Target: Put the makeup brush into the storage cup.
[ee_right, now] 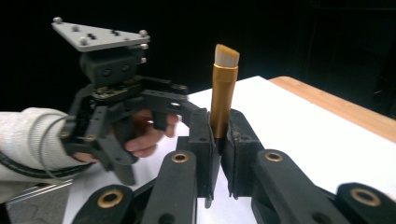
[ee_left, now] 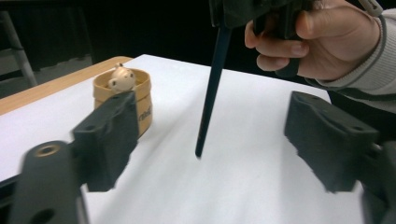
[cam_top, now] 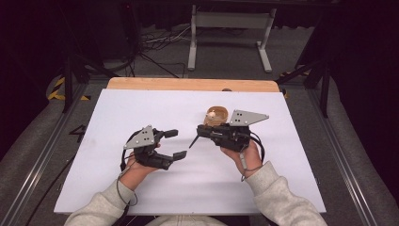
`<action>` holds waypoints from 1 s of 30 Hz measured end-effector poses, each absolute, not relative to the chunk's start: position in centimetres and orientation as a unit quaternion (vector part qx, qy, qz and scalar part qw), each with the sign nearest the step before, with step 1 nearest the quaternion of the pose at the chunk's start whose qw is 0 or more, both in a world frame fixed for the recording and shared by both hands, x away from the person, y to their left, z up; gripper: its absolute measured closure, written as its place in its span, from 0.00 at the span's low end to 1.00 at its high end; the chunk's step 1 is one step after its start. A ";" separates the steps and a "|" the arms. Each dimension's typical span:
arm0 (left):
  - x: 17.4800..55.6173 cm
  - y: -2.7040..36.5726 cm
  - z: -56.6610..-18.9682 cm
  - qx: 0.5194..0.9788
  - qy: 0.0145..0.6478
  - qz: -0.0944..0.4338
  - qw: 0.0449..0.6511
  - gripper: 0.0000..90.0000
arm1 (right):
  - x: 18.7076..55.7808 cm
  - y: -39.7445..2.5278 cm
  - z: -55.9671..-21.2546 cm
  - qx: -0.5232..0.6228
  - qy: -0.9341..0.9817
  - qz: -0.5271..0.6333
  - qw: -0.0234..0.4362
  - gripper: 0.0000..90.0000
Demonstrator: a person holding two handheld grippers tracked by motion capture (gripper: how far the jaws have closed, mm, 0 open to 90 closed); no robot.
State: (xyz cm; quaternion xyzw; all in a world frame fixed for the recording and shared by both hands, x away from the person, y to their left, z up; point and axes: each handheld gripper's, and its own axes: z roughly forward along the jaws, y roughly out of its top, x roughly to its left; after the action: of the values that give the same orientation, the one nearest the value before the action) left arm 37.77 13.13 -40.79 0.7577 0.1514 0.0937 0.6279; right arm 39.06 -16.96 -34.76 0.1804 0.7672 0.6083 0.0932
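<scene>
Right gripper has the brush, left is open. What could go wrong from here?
1. The right gripper pinches the brush near its gold ferrule, and the long black handle hangs free below, so it may pivot or slip.
2. That handle's tip sits close to the white sheet and might snag.
3. The small cup stands nearby; a swing may tip it.

Both tongs are matte black, built of jointed bars with brass-coloured bushings at the pivots. The left tongs [cam_top: 172, 144] and right tongs [cam_top: 194, 140] each carry a grey three-cornered plate studded with screws. Black cables trail from them. The sleeves [cam_top: 281, 197] are light grey, with ribbed cuffs.
</scene>
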 end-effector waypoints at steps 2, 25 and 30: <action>37.7 13.9 -40.8 0.755 0.161 0.098 0.629 0.16 | 39.4 -17.1 -34.4 0.184 0.766 0.607 0.100 0.92; 36.9 18.0 -42.2 0.756 0.217 0.116 0.606 0.02 | 43.6 -18.7 -30.9 0.259 0.751 0.575 0.196 0.92; 36.9 18.2 -42.3 0.759 0.218 0.114 0.603 0.01 | 44.2 -19.0 -30.8 0.275 0.745 0.569 0.212 0.92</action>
State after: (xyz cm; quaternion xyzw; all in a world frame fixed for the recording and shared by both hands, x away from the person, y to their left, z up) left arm 36.89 18.18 -42.29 0.7586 0.2180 0.1143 0.6032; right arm 44.22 -19.00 -30.79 0.2748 0.7453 0.5692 0.2122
